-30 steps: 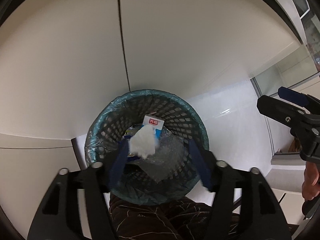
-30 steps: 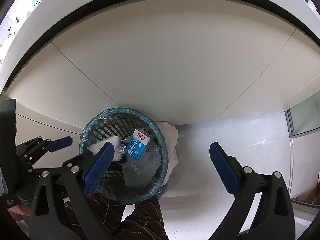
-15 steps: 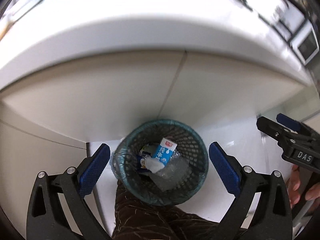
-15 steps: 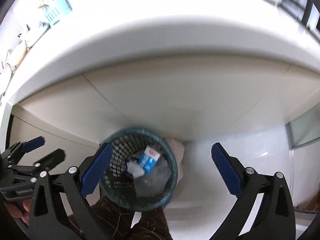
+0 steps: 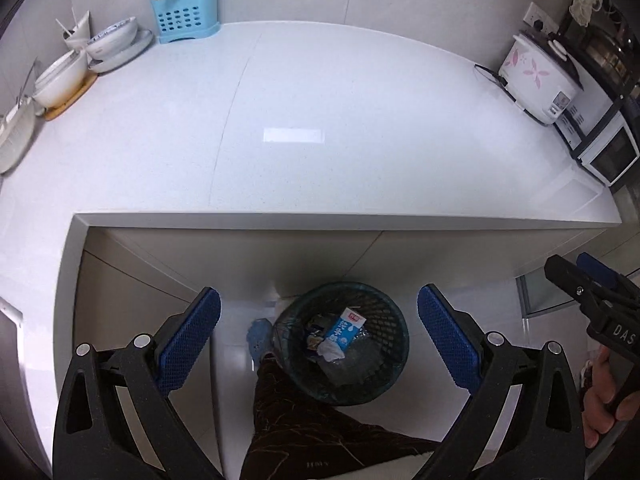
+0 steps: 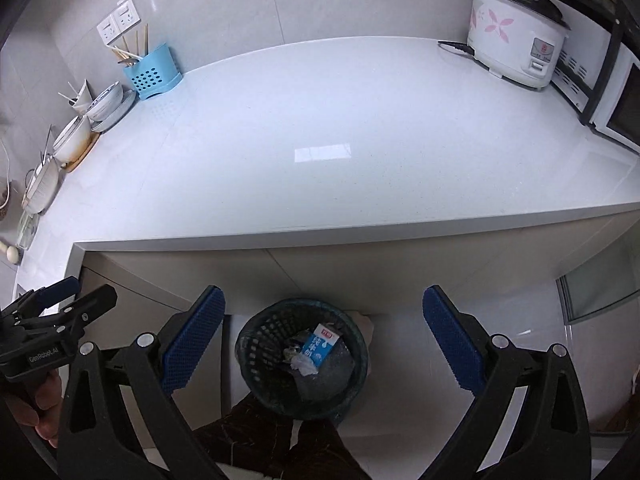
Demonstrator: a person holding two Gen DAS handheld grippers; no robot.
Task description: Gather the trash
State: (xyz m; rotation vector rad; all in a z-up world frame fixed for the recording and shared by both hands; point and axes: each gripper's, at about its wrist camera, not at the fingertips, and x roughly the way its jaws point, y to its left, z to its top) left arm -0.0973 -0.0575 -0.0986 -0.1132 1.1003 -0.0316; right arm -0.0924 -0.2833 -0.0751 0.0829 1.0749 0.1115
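Observation:
A dark mesh waste basket [image 5: 390, 380] [image 6: 256, 344] with a teal liner stands on the floor below the counter edge. Inside lie a blue and white milk carton [image 5: 345, 330] [image 6: 320, 345], a crumpled white tissue [image 5: 331, 351] [image 6: 305, 365] and clear plastic wrap. My left gripper [image 5: 318, 334] hangs open high above the basket with nothing between its blue pads. My right gripper [image 6: 324, 338] is open and empty too, at about the same height. Each gripper shows at the edge of the other's view.
A white countertop [image 5: 320, 128] [image 6: 340, 140] fills the upper half of both views. On it stand a blue utensil holder [image 5: 185, 20], stacked bowls and plates [image 5: 112, 42] at the left, and a rice cooker [image 6: 516, 34] and microwave [image 5: 608, 154] at the right. A person's brown trouser leg [image 5: 296, 412] is beside the basket.
Both grippers rose from near the basket's rim to above counter height. The left gripper's pads spread wide and let go of the white tissue, which now lies in the basket.

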